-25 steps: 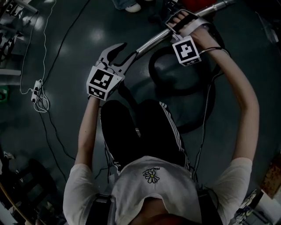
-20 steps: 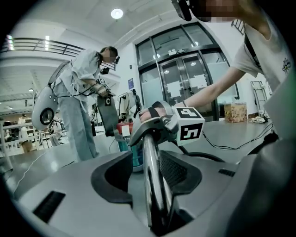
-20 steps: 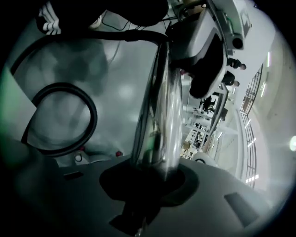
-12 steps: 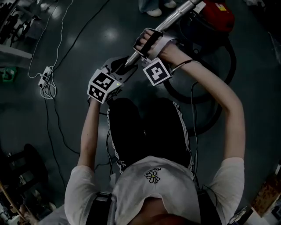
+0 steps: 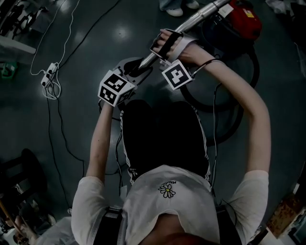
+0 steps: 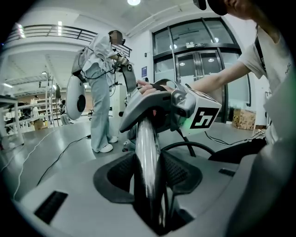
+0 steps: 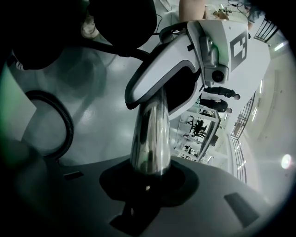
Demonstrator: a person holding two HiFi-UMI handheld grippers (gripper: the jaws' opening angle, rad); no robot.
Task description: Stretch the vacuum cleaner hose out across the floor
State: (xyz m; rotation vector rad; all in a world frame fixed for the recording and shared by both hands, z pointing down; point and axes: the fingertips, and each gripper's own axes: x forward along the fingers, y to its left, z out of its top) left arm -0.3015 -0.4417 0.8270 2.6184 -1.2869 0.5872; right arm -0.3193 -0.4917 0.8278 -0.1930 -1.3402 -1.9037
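A chrome vacuum tube (image 5: pixel 191 21) slants from the red vacuum cleaner (image 5: pixel 241 16) down toward my lap. My right gripper (image 5: pixel 157 49) is shut on the tube (image 7: pixel 150 134), high up on it. Just below, my left gripper (image 5: pixel 137 68) is shut on the tube's lower end (image 6: pixel 147 152), its ribbed pads (image 6: pixel 178 169) pressing both sides. The black hose (image 5: pixel 239 103) lies in loops on the floor to the right of my legs. A curve of the hose (image 7: pixel 64 125) also shows in the right gripper view.
A white power strip (image 5: pixel 48 79) with coiled cord lies on the floor at left, and a black cable (image 5: pixel 60 139) runs past it. Someone's shoes (image 5: pixel 174 8) stand at the top edge. Another person (image 6: pixel 99 92) stands ahead near glass doors (image 6: pixel 203 69).
My left gripper, open beside the tube a second ago, now grips it. The right gripper and tube swung left toward it, and the red cleaner came into view.
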